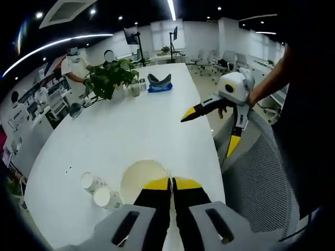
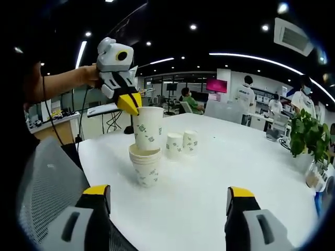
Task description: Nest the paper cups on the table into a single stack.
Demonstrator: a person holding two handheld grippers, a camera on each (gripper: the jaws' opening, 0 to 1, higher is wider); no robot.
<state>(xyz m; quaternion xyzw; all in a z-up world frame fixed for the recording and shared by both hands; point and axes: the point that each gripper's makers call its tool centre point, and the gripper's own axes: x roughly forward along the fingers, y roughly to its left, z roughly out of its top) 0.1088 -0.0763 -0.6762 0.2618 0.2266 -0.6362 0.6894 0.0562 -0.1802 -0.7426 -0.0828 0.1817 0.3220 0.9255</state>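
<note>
Held cup (image 2: 148, 128): white paper, tapered, green-printed, pinched at its rim by the left hand-held gripper (image 2: 129, 102), lowered partly into the stack (image 2: 145, 166) of nested cups on the white tabletop (image 2: 220, 172). Its open mouth (image 1: 144, 180) showed no contents. Two loose cups (image 2: 181, 144) stood inverted just behind the stack. Right hand-held gripper (image 2: 170, 201): jaws spread wide, holding nothing. Potted plant (image 1: 108, 77): leafy, farther along the tabletop.

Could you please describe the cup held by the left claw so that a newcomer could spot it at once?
On the white table, near its rounded end, stands a stack of cups. The held cup is just above it, pinched at the rim by the left claw; the two upside-down cups stand alone behind.
</note>
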